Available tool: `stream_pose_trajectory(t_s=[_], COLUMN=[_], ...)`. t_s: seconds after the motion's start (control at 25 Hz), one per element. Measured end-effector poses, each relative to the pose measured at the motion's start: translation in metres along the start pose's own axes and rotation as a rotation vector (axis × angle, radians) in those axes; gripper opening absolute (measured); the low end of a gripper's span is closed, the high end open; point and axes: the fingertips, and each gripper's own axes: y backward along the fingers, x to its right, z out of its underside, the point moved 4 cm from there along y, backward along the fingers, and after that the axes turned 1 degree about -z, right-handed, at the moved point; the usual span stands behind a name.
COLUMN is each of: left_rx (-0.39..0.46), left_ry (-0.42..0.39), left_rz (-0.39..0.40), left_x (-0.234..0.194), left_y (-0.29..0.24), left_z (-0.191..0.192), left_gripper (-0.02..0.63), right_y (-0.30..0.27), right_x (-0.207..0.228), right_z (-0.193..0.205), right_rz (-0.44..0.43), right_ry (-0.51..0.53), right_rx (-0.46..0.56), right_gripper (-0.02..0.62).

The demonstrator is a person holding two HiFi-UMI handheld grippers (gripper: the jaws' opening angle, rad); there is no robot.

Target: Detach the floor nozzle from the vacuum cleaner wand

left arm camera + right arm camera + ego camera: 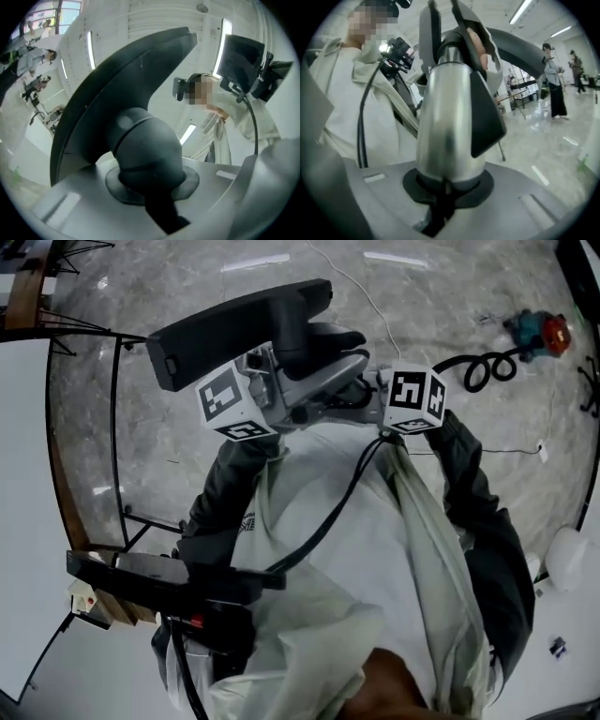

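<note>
The dark floor nozzle [239, 329] is held up in front of my chest, its flat head pointing up and to the left. My left gripper [298, 381] is shut on its rounded neck. In the left gripper view that neck [145, 150] fills the space between the jaws of my left gripper [150, 192], with the head arching above. My right gripper [364, 392] is shut on the silver wand [450, 117], which rises from my right gripper [446, 190] with a dark latch piece [485, 117] on its side. The joint between wand and nozzle is partly hidden.
A round glass table [89, 437] with a black frame stands at the left. On the marble floor lie a coiled black hose [483, 368], a teal and red object [539, 331] and a thin white cable [356, 287]. A black device [178, 589] hangs at my chest. People stand in the background.
</note>
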Motion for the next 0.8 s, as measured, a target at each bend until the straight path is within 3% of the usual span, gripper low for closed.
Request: stream_pose_trajectory(t_s=[0.12, 0.28, 0.32, 0.4, 0.48, 0.56, 0.64, 0.76, 0.8], left_rx=[-0.021, -0.054, -0.055, -0.053, -0.055, -0.066, -0.082, -0.086, -0.081], left_ry=[0.003, 0.048, 0.058, 0.063, 0.043, 0.01, -0.016, -0.002, 0.007], left_rz=[-0.186, -0.538, -0.598, -0.633, -0.583, -0.481, -0.331, -0.05, -0.003], left_x=[-0.017, -0.043, -0.048, -0.05, -0.044, -0.033, -0.021, 0.0, 0.003], left_y=[0.006, 0.019, 0.024, 0.032, 0.033, 0.029, 0.021, 0.009, 0.01], left_z=[-0.001, 0.0, 0.0, 0.0, 0.0, 0.001, 0.005, 0.022, 0.026], left_gripper=[0.066, 0.066, 0.066, 0.066, 0.066, 0.071, 0.074, 0.074, 0.074], right_y=[-0.004, -0.001, -0.002, -0.006, -0.012, -0.016, -0.016, -0.01, -0.011], right_x=[0.018, 0.042, 0.046, 0.05, 0.046, 0.039, 0.028, 0.011, 0.006], right_z=[-0.001, -0.001, 0.0, 0.001, 0.001, 0.002, 0.007, 0.022, 0.025], right_rz=[0.271, 0.741, 0.814, 0.857, 0.789, 0.666, 0.472, 0.101, 0.006], right_ry=[-0.017, -0.042, -0.043, -0.035, -0.012, 0.008, 0.028, 0.037, 0.027], right_rx=[-0.013, -0.058, -0.077, -0.098, -0.081, -0.055, -0.027, -0.01, -0.017], right_gripper=[0.037, 0.037, 0.037, 0.037, 0.037, 0.038, 0.038, 0.038, 0.04])
